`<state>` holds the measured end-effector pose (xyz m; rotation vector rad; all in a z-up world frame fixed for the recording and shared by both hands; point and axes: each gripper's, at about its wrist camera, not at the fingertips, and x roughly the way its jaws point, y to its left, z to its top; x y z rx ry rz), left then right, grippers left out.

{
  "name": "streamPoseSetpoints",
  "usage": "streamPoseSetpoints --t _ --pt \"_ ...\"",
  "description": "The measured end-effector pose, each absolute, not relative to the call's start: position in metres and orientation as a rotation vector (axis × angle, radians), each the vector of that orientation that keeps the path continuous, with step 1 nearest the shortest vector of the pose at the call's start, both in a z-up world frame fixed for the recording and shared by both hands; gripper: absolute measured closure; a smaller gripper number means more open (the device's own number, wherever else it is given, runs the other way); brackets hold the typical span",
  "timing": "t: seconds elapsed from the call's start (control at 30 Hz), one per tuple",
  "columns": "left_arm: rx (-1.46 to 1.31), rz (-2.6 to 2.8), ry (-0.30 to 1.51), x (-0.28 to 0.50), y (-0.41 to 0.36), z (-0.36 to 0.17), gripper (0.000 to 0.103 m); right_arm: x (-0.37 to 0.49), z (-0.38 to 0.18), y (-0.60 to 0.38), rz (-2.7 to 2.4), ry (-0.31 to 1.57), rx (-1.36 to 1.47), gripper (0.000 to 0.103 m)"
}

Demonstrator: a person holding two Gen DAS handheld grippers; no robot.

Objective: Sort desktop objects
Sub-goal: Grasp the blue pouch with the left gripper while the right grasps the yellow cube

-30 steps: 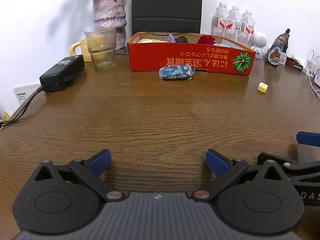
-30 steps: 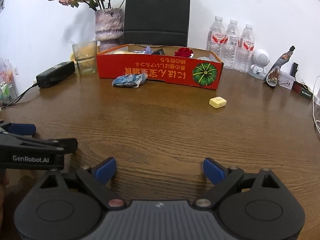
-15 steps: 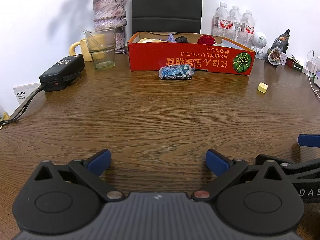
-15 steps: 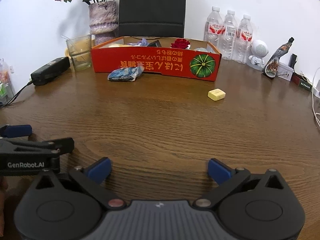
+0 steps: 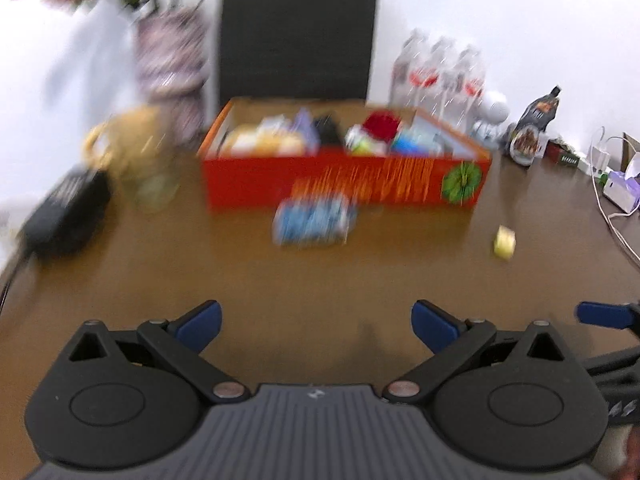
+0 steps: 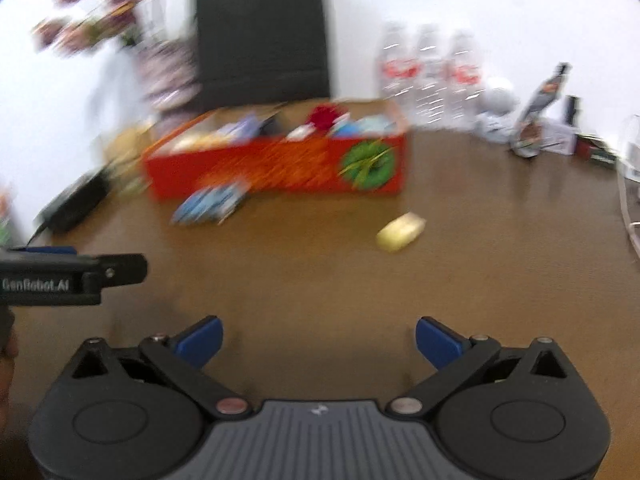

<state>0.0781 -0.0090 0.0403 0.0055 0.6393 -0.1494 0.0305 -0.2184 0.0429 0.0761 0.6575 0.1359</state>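
A red cardboard box (image 5: pixel 344 178) holding several items stands at the back of the wooden table; it also shows in the right wrist view (image 6: pixel 280 170). A blue packet (image 5: pixel 314 220) lies in front of it, also seen in the right wrist view (image 6: pixel 210 203). A small yellow block (image 5: pixel 505 242) lies to the right, closer in the right wrist view (image 6: pixel 401 232). My left gripper (image 5: pixel 316 326) is open and empty above the table. My right gripper (image 6: pixel 318 340) is open and empty. Both views are blurred.
A black adapter (image 5: pixel 66 212), a glass (image 5: pixel 154 176), a yellow mug and a flower vase (image 5: pixel 172 68) stand at the back left. Water bottles (image 5: pixel 440 72), a small white figure and cables (image 5: pixel 612 216) are at the back right. A black chair back (image 5: pixel 298 32) is behind the box.
Both grippers have lifted and tilted down toward the box, so its inside now shows. Both views have become motion-blurred. Both jaws stay open.
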Motion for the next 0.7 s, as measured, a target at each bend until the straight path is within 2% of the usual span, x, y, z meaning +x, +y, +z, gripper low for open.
streamPoseSetpoints --t 0.1,0.23,0.27,0.3,0.33,0.37,0.4,0.43,0.47,0.57,0.7 --pt "-0.064 -0.145 0.654 0.126 -0.012 0.033 0.000 0.066 0.047 -0.234 0.110 0.641 0.137 0.003" --pt "-0.076 -0.117 0.718 0.175 -0.021 0.022 0.000 0.105 0.038 -0.243 0.057 0.694 0.154 0.015" --pt "-0.060 -0.094 0.734 0.182 -0.023 0.020 0.005 0.113 0.033 -0.245 0.040 0.717 0.160 0.020" --pt "-0.056 -0.082 0.744 0.187 -0.024 0.017 0.015 0.120 0.029 -0.246 0.036 0.731 0.176 0.030" --pt "-0.057 -0.074 0.752 0.190 -0.025 0.015 0.020 0.125 0.026 -0.247 0.033 0.737 0.183 0.035" --pt "-0.063 -0.074 0.752 0.190 -0.025 0.013 0.034 0.127 0.025 -0.245 0.030 0.728 0.176 0.038" --pt "-0.073 -0.077 0.747 0.190 -0.023 0.012 0.052 0.130 0.025 -0.244 0.027 0.720 0.169 0.047" --pt "-0.071 -0.084 0.740 0.188 -0.023 0.011 0.060 0.132 0.024 -0.243 0.027 0.713 0.162 0.070" --pt "-0.063 -0.093 0.733 0.186 -0.023 0.010 0.075 0.134 0.023 -0.241 0.034 0.709 0.158 0.080" --pt "-0.086 -0.116 0.729 0.174 -0.018 0.014 0.089 0.131 0.023 -0.239 0.070 0.701 0.159 0.080" --pt "-0.115 -0.127 0.675 0.148 -0.012 0.037 0.092 0.117 0.042 -0.236 0.103 0.659 0.160 0.081"
